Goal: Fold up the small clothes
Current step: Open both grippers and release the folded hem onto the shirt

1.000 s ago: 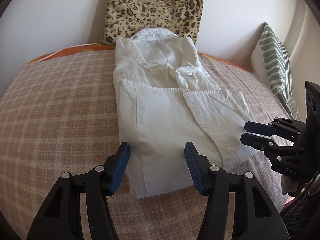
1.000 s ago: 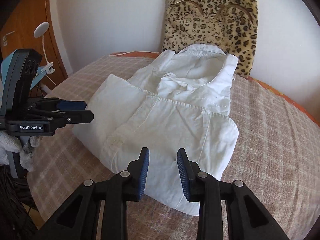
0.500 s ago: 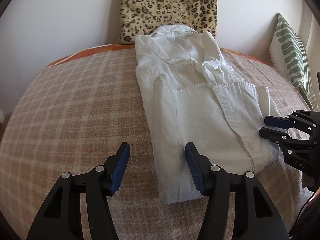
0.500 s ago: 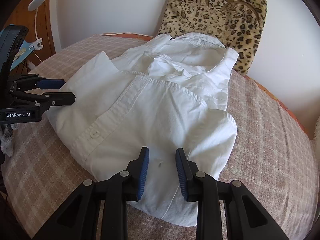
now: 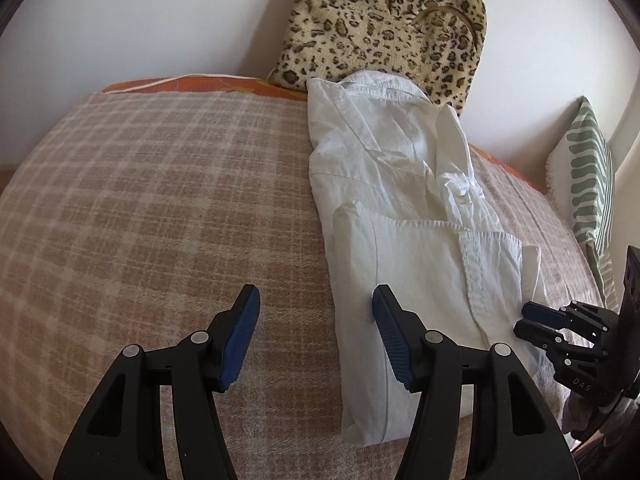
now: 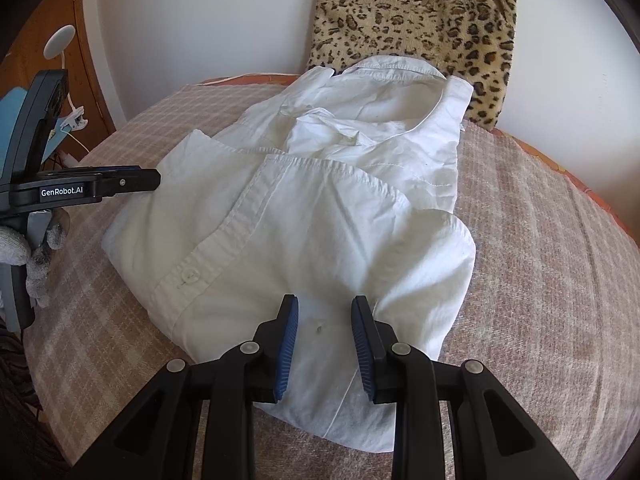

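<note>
Nearest to me, the left gripper (image 5: pixel 316 340) hangs low over the bed with its black arms and blue ribbed pads (image 5: pixel 390 340) spread wide and nothing between them; one pad sits above the pink-and-beige checked blanket (image 5: pixel 160 208), the other above the near left edge of the shirt. The right gripper (image 6: pixel 323 338) hovers over the near hem with a narrower gap between its blue pads (image 6: pixel 287 344), parted and not pinching any cloth that I can make out.

Between and beyond them lies the white cotton button-up shirt (image 6: pixel 320 216), folded into a thick, rumpled rectangle on the blanket. Its lower half is doubled up over the chest, the button placket (image 6: pixel 224 236) running diagonally across the top layer. The crumpled open collar (image 5: pixel 384 92) points away, toward the wall.

Behind the collar, touching it, a furry leopard-print cushion (image 5: pixel 384 24) leans upright against the white wall. Off to the right edge of the bed stands a white pillow with green stripes (image 5: pixel 588 176).
</note>
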`<state>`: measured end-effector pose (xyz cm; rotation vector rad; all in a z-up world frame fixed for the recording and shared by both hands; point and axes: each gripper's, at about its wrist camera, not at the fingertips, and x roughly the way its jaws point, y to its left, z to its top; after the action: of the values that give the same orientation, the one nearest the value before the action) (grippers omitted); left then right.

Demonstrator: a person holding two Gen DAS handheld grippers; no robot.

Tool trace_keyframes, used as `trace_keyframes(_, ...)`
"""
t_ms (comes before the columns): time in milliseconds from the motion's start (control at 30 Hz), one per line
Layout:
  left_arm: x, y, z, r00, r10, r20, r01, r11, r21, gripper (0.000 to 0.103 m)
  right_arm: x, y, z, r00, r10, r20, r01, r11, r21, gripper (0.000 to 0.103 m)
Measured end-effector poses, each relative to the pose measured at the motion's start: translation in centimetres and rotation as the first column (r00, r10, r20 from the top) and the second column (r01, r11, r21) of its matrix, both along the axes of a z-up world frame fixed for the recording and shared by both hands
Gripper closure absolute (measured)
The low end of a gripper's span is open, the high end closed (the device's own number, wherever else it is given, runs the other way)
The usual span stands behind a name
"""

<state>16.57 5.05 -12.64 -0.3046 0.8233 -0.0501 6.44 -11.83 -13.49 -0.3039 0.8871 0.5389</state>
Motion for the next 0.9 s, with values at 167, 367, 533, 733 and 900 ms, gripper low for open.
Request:
trace_keyframes(167, -1.4, 0.7, 2.2, 0.997, 0.039, 0.065, -0.037, 0.999, -0.02, 0.047, 0.3, -1.4, 1.0, 0.999, -0.048, -0.024, 0.05, 0.996, 0.081, 0.077)
trace_keyframes(367, -3.8, -4.8, 2.8, 0.976, -0.192, 0.107, 0.184, 0.98, 0.078, 0.047, -2.5, 0.4, 2.6, 0.998, 0.056, 0.036, -0.059, 0.994, 0.094, 0.073)
trace_keyframes(533, -3.8, -8.3, 0.5, 0.954, -0.3, 0.024, 0.294, 0.946, 0.139, 0.047, -4.4, 2.7, 2.0, 0.987, 0.157, 0.036, -0.159, 0.985, 0.071, 0.074)
trace_keyframes(733, -3.5, -8.5, -0.7, 0.949, -0.315, -0.015, 0.314, 0.937, 0.151, 0.047, -3.1, 2.1, -0.8, 0.99, 0.132, -0.058, -0.129, 0.99, 0.057, 0.075)
trace_keyframes(900, -3.4, -6.5, 1.5, 0.956, -0.294, 0.019, 0.293, 0.955, 0.049, 0.047, -2.2, 0.3, 1.2, 0.989, 0.12, -0.092, -0.102, 0.979, 0.175, 0.074)
